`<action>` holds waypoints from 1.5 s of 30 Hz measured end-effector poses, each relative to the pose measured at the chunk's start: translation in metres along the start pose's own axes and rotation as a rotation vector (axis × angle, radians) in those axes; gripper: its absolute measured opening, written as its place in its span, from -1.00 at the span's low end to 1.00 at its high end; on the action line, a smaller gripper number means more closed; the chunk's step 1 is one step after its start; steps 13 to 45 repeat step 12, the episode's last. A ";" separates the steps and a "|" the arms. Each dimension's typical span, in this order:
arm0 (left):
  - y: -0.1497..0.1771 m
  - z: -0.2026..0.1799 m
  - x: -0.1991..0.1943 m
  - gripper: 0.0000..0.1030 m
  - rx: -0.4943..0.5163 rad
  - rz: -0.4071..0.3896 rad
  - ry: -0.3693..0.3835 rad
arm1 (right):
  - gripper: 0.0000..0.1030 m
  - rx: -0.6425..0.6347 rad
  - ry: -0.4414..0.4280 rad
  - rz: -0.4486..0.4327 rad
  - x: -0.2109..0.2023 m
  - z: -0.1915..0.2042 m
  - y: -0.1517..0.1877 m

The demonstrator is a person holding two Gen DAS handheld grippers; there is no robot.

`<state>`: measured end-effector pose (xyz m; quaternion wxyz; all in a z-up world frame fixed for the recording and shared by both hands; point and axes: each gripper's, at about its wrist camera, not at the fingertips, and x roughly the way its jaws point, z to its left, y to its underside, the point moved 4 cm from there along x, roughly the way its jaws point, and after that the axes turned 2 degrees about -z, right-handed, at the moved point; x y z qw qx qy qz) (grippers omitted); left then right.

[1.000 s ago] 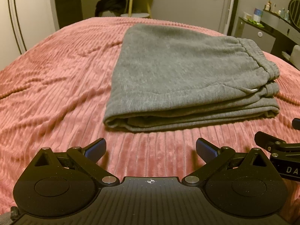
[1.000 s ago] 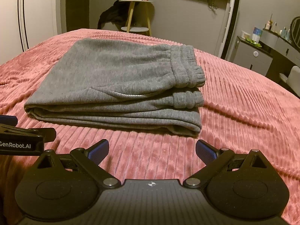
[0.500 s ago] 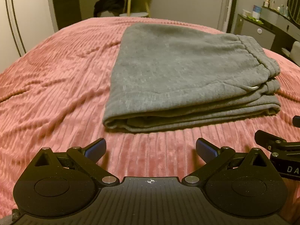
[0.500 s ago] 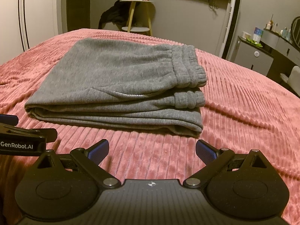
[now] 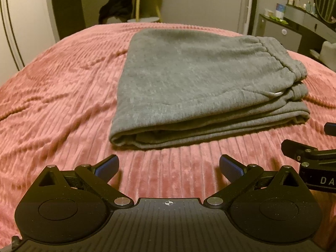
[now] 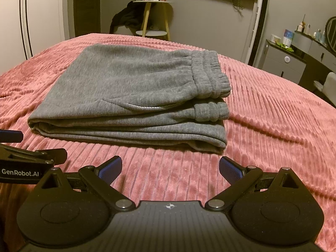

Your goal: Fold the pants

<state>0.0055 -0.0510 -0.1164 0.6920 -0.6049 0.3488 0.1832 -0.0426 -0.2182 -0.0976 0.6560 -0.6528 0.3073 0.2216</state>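
Grey sweatpants (image 5: 199,84) lie folded in a flat stack on the pink ribbed bedspread (image 5: 52,96), elastic waistband to the right. They also show in the right wrist view (image 6: 130,96). My left gripper (image 5: 169,167) is open and empty, just short of the stack's near edge. My right gripper (image 6: 170,168) is open and empty, also just before the near edge. Each gripper shows at the side of the other's view.
A small round side table (image 6: 152,19) with dark clothes draped on it stands beyond the bed. A dresser (image 6: 294,56) with bottles is at the right. The pink bedspread (image 6: 273,115) spreads around the pants.
The left gripper has tilted up and shifted slightly, so more of the far room shows. The pants have not moved. Both grippers remain open.
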 end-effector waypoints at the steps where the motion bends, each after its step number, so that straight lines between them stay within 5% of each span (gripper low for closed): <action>1: 0.000 -0.001 0.000 1.00 0.006 0.002 -0.005 | 0.92 0.000 0.001 0.000 0.000 0.000 0.000; 45: 0.001 -0.004 0.001 1.00 0.034 0.003 -0.015 | 0.92 0.007 0.000 -0.001 -0.001 -0.001 -0.001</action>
